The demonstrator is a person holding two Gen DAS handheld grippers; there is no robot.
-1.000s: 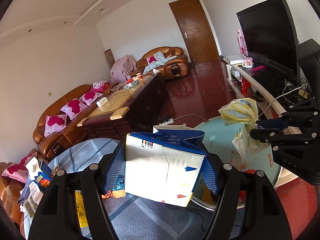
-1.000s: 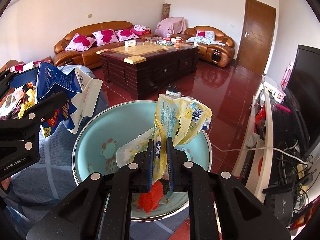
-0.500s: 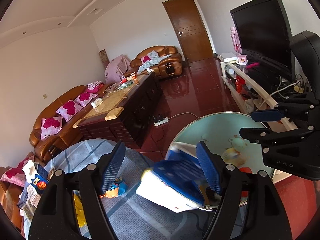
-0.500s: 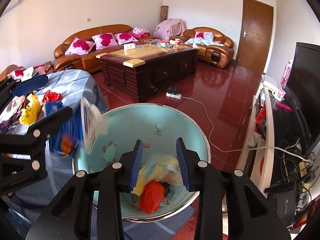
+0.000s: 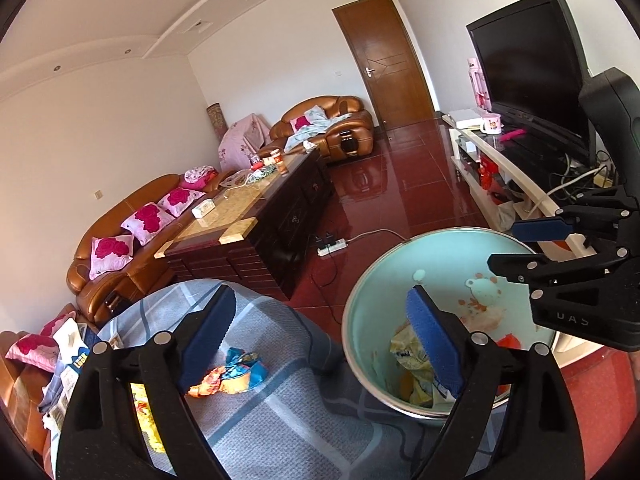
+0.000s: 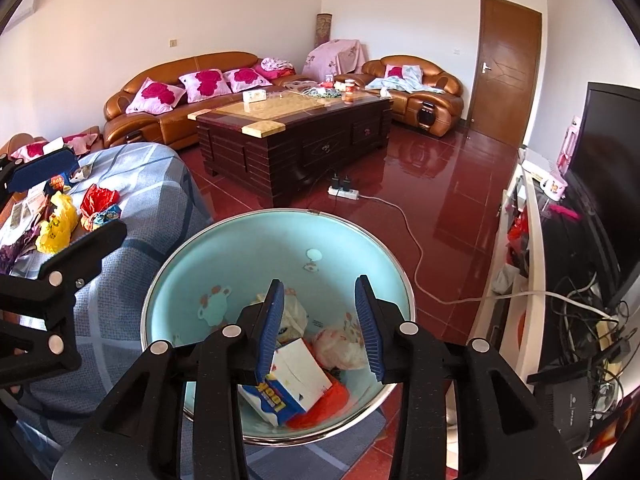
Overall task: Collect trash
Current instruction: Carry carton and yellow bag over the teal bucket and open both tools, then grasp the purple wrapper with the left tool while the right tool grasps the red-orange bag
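Observation:
A pale blue basin (image 6: 168, 276) stands below both grippers; its rim (image 5: 352, 300) also shows in the left wrist view. In it lie a white and blue carton (image 6: 296, 380), a crumpled yellow plastic bag (image 5: 408, 354) and a red scrap (image 6: 320, 410). My right gripper (image 6: 320, 320) hangs over the basin, jaws opening, nothing between them. My left gripper (image 5: 320, 340) hovers at the basin's left rim, jaws opening wide and empty. More trash lies on the blue-grey checked cloth: an orange and blue wrapper (image 5: 228, 372), a yellow bag (image 6: 56, 224), a red wrapper (image 6: 100, 198).
A dark wooden coffee table (image 6: 292, 136) stands beyond the basin, with brown leather sofas (image 6: 180, 80) behind it. A power strip (image 6: 344, 193) and its cable lie on the red tiled floor. A TV (image 5: 524, 64) on a white stand with tangled cables lines the right side.
The left gripper opened and let go of the carton, which dropped into the basin. The right gripper opened and released the yellow bag, which also fell into the basin.

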